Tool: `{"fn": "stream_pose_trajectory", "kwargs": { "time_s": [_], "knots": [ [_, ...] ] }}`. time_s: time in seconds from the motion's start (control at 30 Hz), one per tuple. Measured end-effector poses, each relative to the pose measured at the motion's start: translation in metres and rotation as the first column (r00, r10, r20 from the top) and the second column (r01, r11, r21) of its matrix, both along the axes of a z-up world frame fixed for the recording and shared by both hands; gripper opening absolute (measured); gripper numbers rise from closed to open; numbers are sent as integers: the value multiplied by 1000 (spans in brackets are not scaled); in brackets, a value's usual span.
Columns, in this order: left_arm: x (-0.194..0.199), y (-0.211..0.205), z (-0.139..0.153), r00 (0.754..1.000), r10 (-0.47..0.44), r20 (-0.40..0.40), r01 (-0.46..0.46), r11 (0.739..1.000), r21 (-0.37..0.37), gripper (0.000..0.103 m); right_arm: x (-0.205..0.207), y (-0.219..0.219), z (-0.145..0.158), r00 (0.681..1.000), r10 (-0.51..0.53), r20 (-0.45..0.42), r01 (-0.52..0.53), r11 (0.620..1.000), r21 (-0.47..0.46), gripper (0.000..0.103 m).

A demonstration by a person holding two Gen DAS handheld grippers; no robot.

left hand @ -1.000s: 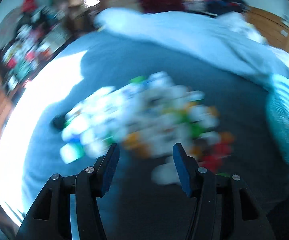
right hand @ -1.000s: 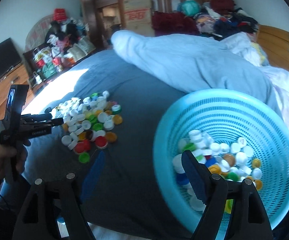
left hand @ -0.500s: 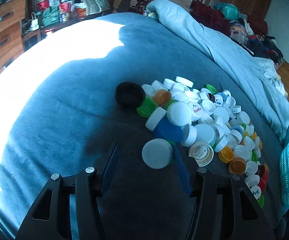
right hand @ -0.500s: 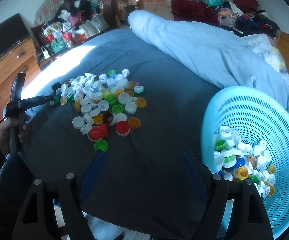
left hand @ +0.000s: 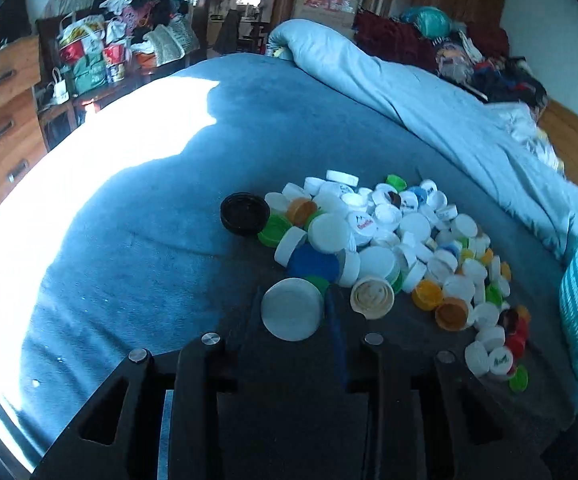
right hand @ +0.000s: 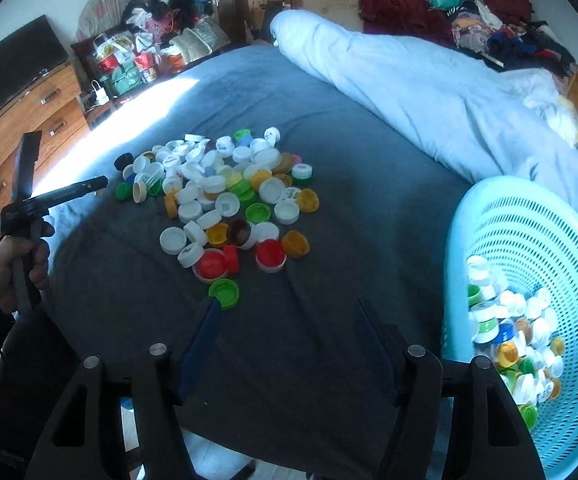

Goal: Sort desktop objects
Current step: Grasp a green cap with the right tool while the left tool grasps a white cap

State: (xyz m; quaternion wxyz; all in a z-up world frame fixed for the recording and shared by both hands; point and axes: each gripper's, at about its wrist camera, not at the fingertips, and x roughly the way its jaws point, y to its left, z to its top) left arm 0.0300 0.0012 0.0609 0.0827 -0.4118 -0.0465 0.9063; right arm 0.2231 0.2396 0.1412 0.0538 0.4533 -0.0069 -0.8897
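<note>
A home bedroom: a bed [right hand: 329,128] with duvet [right hand: 429,96], wooden dresser [right hand: 21,120], piled clothes [right hand: 509,36].

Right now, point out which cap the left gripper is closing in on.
The large white cap, lying flat at the pile's near edge between the left gripper fingers. It is bigger than its neighbours and sits apart beside the cream upturned cap.

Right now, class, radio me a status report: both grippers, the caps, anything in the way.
Left gripper fingers closing around large white cap, grip unconfirmed. Right gripper open, empty, over bedspread. Cap pile unsorted, basket part-filled. Nothing blocking.
</note>
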Motion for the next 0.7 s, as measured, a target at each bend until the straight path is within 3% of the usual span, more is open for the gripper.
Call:
{"fn": "stream_pose_trajectory", "kwargs": {
  "time_s": [0.13,0.3,0.47,0.67,0.7],
  "knots": [
    [9,11,-5,997,-32,69,40,993,-111,28,-3,-3,-10,1000,23,5,-22,997,-76,70],
    [20,22,-18,993,-32,115,42,996,-80,28,-28,-20,-53,993,79,83,-68,989,-131,56],
    [21,32,-22,989,-53,138,60,997,-46,28,-54,-46,-81,983,143,117,-128,984,-124,56],
    [23,39,-17,987,-76,138,81,996,-31,28,-72,-52,-108,981,126,149,-112,989,-100,56],
    [24,41,-17,987,-81,142,86,996,-29,28,-72,-53,-108,982,123,144,-110,989,-94,53]
  ]
}}
